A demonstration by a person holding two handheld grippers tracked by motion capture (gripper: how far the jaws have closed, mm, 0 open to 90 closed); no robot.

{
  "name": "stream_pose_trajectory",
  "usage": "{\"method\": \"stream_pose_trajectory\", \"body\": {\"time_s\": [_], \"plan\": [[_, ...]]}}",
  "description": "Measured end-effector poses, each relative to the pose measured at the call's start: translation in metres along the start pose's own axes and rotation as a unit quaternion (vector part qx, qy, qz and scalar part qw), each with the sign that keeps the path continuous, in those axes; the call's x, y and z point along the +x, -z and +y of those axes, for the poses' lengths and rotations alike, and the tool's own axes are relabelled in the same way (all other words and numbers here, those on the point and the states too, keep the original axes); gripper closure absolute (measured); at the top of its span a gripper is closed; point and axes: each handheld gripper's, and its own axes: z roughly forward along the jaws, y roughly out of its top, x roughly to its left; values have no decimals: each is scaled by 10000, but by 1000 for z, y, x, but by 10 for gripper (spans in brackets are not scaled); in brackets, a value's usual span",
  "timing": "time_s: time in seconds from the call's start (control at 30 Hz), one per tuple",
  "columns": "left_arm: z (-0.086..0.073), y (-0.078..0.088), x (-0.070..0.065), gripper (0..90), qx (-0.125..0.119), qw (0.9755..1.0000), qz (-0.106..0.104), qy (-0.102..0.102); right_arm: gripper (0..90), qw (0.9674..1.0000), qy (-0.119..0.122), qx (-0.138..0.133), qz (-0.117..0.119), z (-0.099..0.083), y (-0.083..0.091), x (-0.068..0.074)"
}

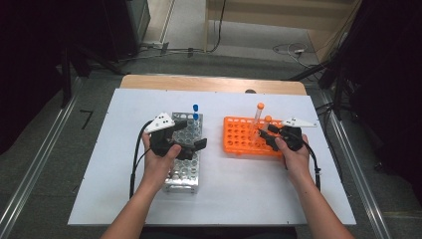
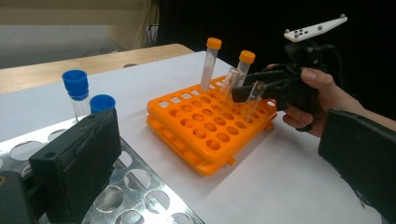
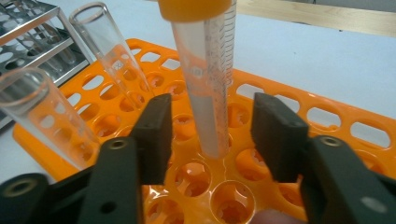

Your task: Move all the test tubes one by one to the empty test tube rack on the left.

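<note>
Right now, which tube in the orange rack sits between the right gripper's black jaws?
The clear plastic tube with the orange cap, standing upright between the right gripper pads. The two uncapped clear tubes lean off to the side.

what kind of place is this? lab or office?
Likely a lab-style recording bench, not a real wet lab: an orange tube rack and a metal tube rack stand on a white table, with cables across the bare floor behind.
</note>
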Motion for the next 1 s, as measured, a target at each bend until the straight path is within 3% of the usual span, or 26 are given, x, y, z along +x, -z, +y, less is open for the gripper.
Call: {"method": "stream_pose_trajectory", "body": {"time_s": [0.2,0.33,0.5,0.67,1.0], "plan": [[-1,1,2,0,9,10000,27,41,664,9997,-38,-103,-224,-3,-5,3],[-1,1,3,0,-11,10000,61,71,714,9995,-89,-154,-250,-4,-7,5],[-1,1,2,0,4,10000,54,76,719,9990,111,-137,-403,-4,-8,9],[-2,0,1,0,25,10000,24,43,720,9984,131,-292,-468,-3,-6,10],[-1,1,-1,0,11,10000,4,31,721,9970,39,-680,-374,5,12,6]]}}
